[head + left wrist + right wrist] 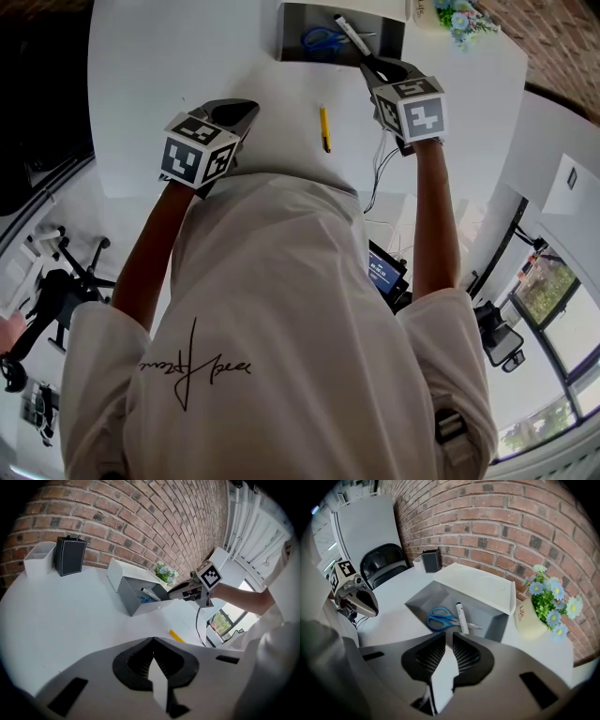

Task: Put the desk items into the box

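Inside the grey box lie scissors and a marker; a yellow pen lies outside on the worktop. The right tool is slightly spread and empty, near a pot marked "Life"; the left tool is pressed together

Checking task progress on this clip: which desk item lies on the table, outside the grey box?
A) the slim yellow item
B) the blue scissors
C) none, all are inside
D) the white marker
A: the slim yellow item lies on the bare white table short of the grey box, while the blue scissors and the white marker are inside it.
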Demonstrator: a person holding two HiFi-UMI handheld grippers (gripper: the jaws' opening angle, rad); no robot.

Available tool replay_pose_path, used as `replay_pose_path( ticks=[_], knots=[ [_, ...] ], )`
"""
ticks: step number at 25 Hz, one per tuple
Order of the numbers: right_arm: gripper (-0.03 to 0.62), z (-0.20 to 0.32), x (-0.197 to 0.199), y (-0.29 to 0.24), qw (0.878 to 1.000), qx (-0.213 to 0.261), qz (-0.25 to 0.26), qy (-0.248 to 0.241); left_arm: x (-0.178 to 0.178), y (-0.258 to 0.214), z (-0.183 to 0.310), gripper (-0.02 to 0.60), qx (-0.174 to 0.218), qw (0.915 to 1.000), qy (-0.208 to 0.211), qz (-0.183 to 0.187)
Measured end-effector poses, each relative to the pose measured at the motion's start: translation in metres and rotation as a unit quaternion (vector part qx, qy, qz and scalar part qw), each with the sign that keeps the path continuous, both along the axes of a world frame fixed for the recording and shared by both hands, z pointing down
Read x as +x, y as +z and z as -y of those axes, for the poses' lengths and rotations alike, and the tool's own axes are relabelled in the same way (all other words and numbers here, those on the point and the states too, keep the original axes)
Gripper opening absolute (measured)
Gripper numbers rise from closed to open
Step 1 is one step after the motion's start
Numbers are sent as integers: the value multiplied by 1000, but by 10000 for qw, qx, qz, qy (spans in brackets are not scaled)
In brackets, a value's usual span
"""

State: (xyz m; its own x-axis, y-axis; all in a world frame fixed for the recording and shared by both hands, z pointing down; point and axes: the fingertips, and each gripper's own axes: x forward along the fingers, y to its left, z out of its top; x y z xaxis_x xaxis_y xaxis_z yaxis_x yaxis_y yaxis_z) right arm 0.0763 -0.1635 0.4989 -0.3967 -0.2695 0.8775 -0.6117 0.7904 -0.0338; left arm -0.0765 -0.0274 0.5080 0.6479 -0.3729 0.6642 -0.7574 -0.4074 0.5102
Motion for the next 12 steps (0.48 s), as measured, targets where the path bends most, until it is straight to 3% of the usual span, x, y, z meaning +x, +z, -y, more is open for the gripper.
replay_pose_path(
  ticks=[5, 12],
  knots=[
    [67, -12, 0, -6, 9998, 23, 135, 158, 0, -13, 7, 5, 282, 9996, -74, 6],
    [67, -37, 7, -11, 9991, 28, 238, 350, 7, -18, 6, 5, 379, 9993, 45, 12]
  ],
)
